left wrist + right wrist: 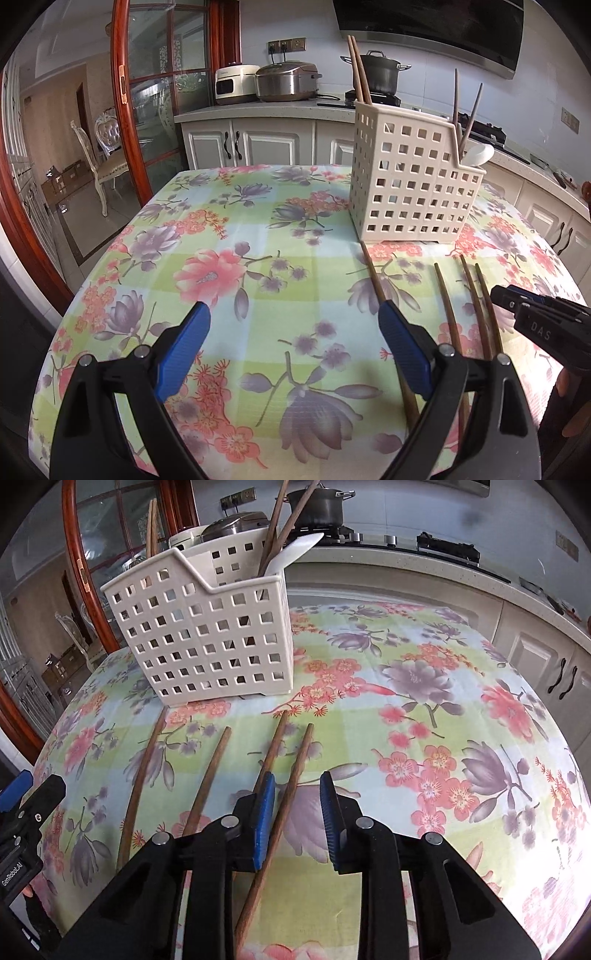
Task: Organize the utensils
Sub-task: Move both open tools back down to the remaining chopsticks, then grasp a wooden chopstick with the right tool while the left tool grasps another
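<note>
Right gripper (295,801), lower centre: jaws narrowed around rightmost chopstick (284,797), pads not yet touching. Centre it before pinching. Left gripper (291,343) released, empty. Holder (207,627) upper left.

Dark lidded metal pot (376,74) seen on stove; steel rice cooker (287,82), white cooker (233,85) left of pot.

1. I see the utensil caddy (207,635) standing on the table (424,738), chopsticks and a spoon (291,552) upright inside
2. Before it, four chopsticks (212,775) lie side by side
3. Rightmost chopstick (291,786) lies between my right gripper (297,805) pads
</note>
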The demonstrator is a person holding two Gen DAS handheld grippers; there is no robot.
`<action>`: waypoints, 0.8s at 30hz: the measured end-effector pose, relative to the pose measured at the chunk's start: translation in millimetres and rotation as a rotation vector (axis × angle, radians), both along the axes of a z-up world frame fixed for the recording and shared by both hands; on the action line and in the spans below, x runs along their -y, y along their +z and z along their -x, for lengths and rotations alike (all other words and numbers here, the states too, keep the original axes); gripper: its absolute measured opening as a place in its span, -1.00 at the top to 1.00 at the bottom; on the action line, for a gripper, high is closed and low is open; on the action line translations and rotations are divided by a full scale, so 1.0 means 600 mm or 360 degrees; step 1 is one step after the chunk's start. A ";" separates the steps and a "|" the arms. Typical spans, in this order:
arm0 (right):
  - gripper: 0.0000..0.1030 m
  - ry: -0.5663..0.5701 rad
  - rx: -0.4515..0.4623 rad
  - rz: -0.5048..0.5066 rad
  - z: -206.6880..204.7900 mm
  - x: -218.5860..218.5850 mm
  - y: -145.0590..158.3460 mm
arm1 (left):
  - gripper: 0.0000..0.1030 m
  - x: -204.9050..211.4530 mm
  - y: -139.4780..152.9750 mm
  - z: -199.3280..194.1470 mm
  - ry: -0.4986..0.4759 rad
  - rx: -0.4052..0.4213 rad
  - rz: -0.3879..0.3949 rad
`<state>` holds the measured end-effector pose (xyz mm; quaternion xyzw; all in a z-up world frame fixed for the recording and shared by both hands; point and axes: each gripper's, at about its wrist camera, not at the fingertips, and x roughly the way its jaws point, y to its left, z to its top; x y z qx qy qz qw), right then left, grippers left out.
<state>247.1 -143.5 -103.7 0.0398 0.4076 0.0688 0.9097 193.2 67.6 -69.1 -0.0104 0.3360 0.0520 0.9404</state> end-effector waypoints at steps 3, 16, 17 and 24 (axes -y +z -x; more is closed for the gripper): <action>0.58 0.0021 -0.0027 0.0047 0.000 -0.010 -0.007 | -0.74 0.002 -0.005 -0.004 -0.0008 -0.0025 0.0008; 0.84 0.0068 -0.0021 0.0212 -0.001 -0.022 -0.015 | -0.64 0.042 -0.020 -0.040 -0.0095 -0.0140 0.0033; 0.84 0.0072 -0.0022 0.0203 0.000 -0.019 -0.015 | -0.62 0.046 -0.021 -0.045 -0.0108 -0.0151 0.0041; 0.88 0.0094 -0.0043 0.0117 0.004 0.005 -0.014 | -0.21 0.071 -0.031 -0.090 -0.0163 -0.0253 0.0085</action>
